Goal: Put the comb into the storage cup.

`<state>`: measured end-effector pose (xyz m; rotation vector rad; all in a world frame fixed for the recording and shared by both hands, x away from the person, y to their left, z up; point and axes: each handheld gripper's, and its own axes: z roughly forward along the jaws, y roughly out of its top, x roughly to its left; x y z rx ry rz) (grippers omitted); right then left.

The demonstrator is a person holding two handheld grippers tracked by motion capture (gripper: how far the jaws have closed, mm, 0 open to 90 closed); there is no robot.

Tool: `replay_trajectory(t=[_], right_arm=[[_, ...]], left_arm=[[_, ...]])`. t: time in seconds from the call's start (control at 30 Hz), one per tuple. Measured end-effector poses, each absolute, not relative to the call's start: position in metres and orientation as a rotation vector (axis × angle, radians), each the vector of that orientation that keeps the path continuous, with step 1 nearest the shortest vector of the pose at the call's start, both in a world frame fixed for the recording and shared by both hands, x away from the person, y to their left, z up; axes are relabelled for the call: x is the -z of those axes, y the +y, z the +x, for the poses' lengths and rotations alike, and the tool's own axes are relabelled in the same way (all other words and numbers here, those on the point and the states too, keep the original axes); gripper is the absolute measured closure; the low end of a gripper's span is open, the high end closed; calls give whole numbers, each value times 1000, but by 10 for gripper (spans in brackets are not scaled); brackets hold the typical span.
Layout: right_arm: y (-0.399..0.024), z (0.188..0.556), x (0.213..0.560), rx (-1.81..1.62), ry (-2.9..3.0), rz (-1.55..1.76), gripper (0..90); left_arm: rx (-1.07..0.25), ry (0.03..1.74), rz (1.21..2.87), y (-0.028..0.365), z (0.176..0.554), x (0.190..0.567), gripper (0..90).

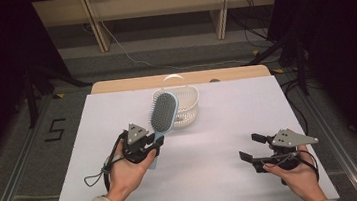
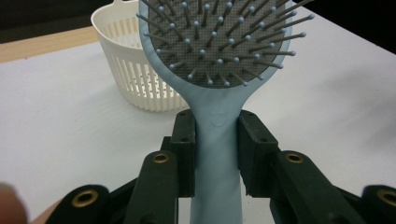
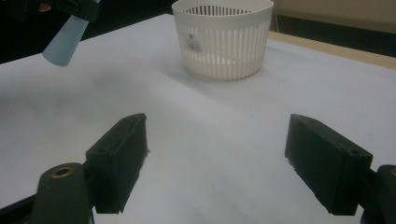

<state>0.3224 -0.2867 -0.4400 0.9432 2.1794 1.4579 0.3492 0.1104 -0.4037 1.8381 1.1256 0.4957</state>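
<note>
- Hairbrush (image 2: 219, 70) clamped by its handle between left gripper (image 2: 215, 140) jaws, bristled head raised before the basket (image 1: 179, 105).
- Right gripper (image 3: 215, 158) jaws wide apart, empty, above the counter (image 1: 214, 177).

Even overhead light falls on the white table (image 1: 214, 177), bright against dark, dim surroundings. Shadows are soft and faint. The high view is slightly grainy; in the left gripper view the near jaws blur.
</note>
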Motion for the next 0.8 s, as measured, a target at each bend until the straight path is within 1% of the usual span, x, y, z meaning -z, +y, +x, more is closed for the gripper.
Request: replay_trajectory(t=[0.8], right_arm=[[-286,323,440,-1453,2183,945,214]], left_arm=[[-554,1096,1753,112,355,394,698]])
